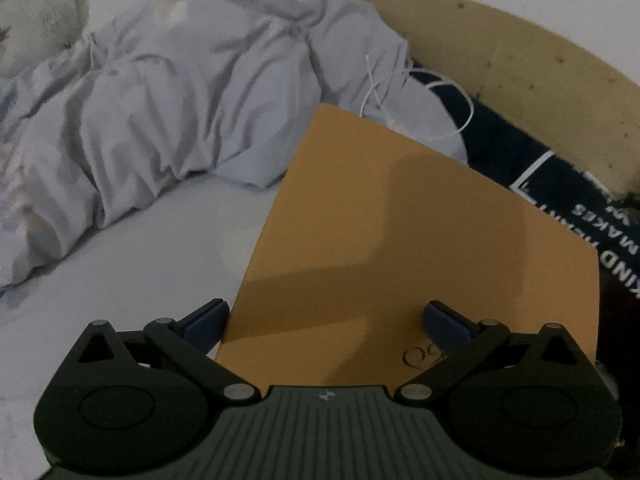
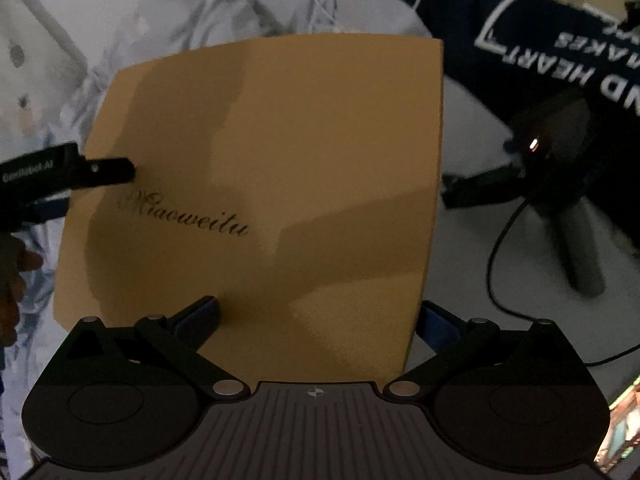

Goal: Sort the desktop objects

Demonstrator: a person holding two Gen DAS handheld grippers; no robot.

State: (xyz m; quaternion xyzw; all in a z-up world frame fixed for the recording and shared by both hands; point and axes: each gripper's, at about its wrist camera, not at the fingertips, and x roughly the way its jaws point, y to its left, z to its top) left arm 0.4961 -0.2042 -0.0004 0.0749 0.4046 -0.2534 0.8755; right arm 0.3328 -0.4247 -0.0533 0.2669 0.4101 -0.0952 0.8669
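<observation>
A flat tan mat [image 1: 404,232] with the script word "Miaoweitu" lies on a pale bed sheet; it fills the middle of the right wrist view [image 2: 304,152]. My left gripper [image 1: 324,320] is open, its fingers straddling the mat's near left edge, nothing held. My right gripper [image 2: 318,316] is open over the mat's near right corner, its jaws wide apart, nothing held. The left gripper's black finger [image 2: 108,170] shows in the right wrist view reaching over the mat's left edge.
A crumpled grey duvet [image 1: 160,92] lies beyond the mat. A dark navy cloth with white lettering [image 2: 560,36] lies to the right, by a wooden board [image 1: 520,56]. A black device with a lit indicator, grey handle and cable [image 2: 560,152] lies right of the mat.
</observation>
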